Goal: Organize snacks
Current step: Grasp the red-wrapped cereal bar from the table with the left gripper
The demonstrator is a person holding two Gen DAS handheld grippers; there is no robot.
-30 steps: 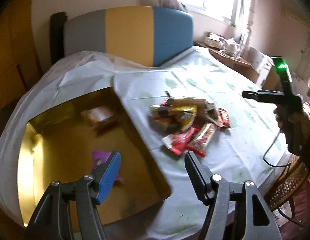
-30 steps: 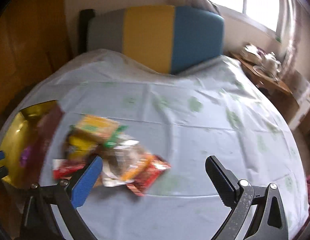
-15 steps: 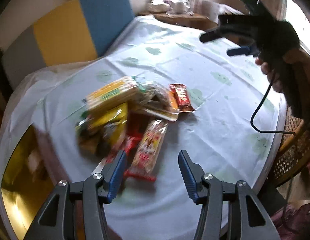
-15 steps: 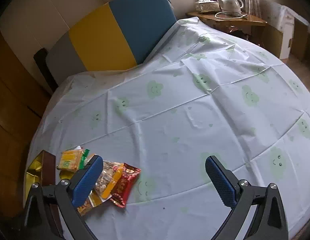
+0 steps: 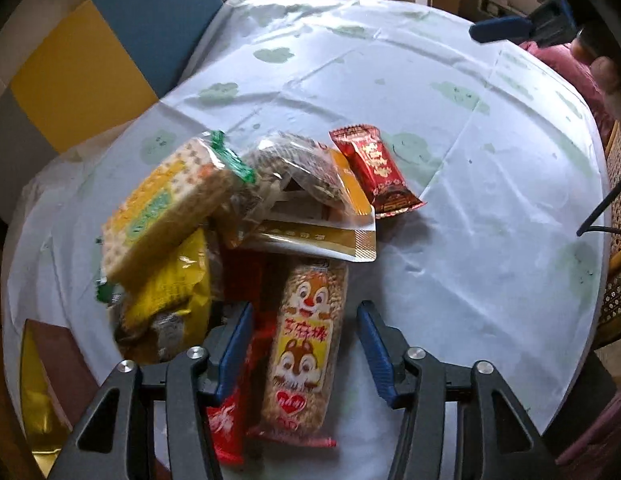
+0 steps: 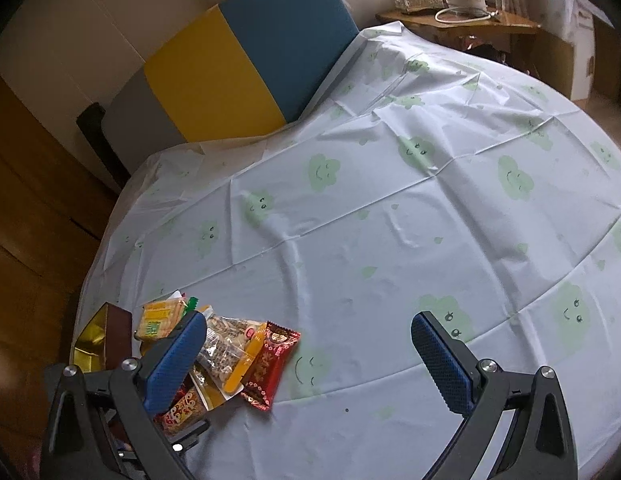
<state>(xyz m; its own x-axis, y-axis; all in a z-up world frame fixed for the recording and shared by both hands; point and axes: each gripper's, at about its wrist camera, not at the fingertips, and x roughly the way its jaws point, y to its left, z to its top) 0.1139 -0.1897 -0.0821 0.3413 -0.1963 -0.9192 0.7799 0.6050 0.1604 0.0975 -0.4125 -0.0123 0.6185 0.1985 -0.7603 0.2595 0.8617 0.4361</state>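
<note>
One squirrel-print snack bar (image 5: 304, 356) now sits between the left gripper (image 5: 306, 344)'s closing, not-yet-touching jaws, which earlier hung over the gold box (image 5: 34, 392); right gripper (image 6: 310, 364) gapes empty.

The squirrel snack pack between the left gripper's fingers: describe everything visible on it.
The squirrel snack pack is a long clear wrapper of pale puffed sticks, printed with cartoon squirrels, red characters and a red heart. It lies flat on the tablecloth, lengthwise between the left gripper fingers, which have just been closing. A gold-edged pouch overlaps its far end.
</note>
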